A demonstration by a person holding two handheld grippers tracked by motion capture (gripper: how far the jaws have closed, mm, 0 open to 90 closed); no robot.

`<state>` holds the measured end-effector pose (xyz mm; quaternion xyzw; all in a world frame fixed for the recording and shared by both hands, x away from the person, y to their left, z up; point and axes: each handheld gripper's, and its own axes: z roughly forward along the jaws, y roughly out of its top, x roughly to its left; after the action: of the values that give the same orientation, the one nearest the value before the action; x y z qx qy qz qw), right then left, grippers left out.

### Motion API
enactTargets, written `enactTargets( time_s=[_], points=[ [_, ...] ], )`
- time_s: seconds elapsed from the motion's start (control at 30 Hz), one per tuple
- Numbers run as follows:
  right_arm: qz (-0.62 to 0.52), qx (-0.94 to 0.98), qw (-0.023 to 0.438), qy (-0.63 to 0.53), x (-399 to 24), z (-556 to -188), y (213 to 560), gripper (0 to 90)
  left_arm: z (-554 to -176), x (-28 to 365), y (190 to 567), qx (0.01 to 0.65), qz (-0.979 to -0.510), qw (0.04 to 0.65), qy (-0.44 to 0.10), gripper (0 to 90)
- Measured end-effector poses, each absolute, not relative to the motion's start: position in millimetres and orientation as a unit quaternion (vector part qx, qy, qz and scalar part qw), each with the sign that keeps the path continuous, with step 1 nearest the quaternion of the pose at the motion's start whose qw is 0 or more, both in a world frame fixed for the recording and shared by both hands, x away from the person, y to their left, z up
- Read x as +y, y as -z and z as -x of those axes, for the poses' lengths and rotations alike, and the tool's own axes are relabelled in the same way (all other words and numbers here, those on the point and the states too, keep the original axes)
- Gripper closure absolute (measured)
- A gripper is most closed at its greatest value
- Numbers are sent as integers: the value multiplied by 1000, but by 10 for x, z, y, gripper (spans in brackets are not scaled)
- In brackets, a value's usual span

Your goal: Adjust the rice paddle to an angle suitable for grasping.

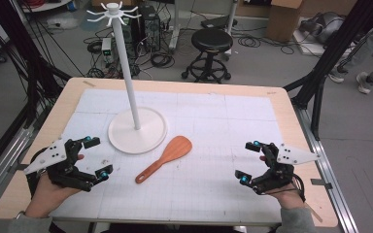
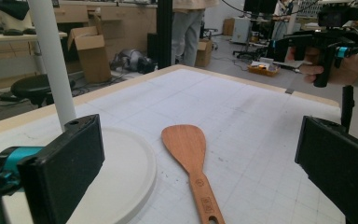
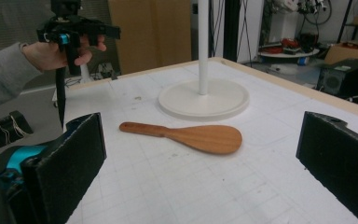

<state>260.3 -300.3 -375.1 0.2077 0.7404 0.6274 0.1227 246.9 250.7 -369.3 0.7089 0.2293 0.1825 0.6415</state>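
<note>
Wooden spatula [image 1: 164,158] is seen lying flat on the white gridded mat [image 1: 223,121] of the bench [image 1: 291,121], approx. mid-bench, blade pointed toward the far right and handle angled back toward the near left. Its blade lies just beside the round base of the white hook stand [image 1: 137,130], not touching it; the stand's pole rises upright from that base w/ small hooks at the top.

Left gripper [image 1: 96,158] is held over the near left part of the bench, its fingers spread wide w/ nothing between them. In the left gripper view the spatula [image 2: 189,158] is framed between the two black fingers [image 2: 70,163], well apart from both, and the stand base sits just behind the left one.

Right gripper [image 1: 248,161] is held over the near right part of the bench, fingers likewise wide apart and empty. In the right gripper view the spatula [image 3: 191,136] lies ahead between the fingers [image 3: 74,158], apart from them, w/ the stand [image 3: 203,95] beyond it.

Spatula is touched by neither gripper; both are held well apart from it, one on each side.
</note>
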Motion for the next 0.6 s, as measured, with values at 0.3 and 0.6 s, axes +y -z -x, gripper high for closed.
enactTargets(
  time_s=[0.3, 0.6],
  points=[
    [-211, 746, 114, -621, -2986, -2620, 3788, 0, -2457, 2511, 3696, 220, -716, 634, -194, 40],
    [-205, 746, 115, -623, -2985, -2618, 3792, 0, -2388, 2478, 3670, 195, -716, 637, -207, 303]
  ],
)
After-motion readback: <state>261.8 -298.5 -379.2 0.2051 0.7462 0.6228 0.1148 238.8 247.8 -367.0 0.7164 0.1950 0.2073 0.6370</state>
